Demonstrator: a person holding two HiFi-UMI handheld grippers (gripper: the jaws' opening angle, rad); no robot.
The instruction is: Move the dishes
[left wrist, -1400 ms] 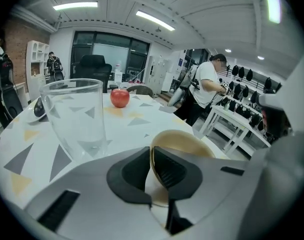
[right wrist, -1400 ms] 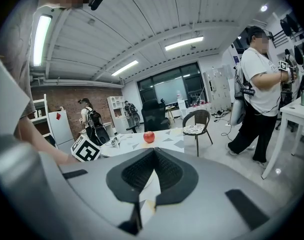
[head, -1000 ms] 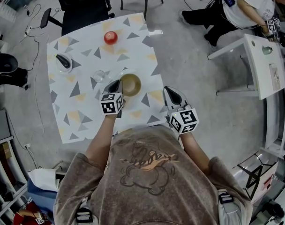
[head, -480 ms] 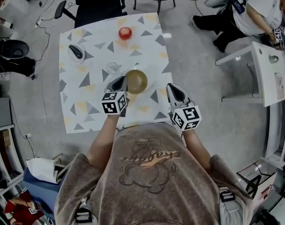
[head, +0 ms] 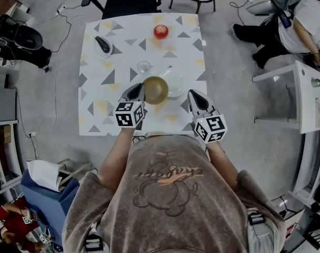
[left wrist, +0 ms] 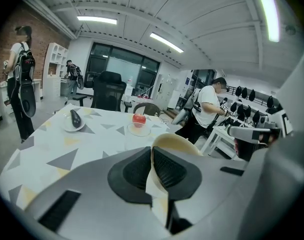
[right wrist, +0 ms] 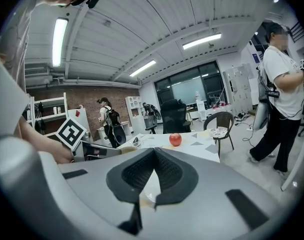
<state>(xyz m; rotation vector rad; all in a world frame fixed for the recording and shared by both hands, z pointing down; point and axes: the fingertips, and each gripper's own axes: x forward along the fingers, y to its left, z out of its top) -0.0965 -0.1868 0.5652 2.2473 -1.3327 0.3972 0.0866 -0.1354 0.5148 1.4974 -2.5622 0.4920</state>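
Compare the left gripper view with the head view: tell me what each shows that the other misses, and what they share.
Only the left gripper view: the ceiling lights, and the fingers pressed shut on the tan bowl's rim. Only the head view: the right gripper, apart from the bowl, and the floor round the table. Both: the left gripper, the bowl, the red apple, the small dish with a dark thing on it, the patterned table.
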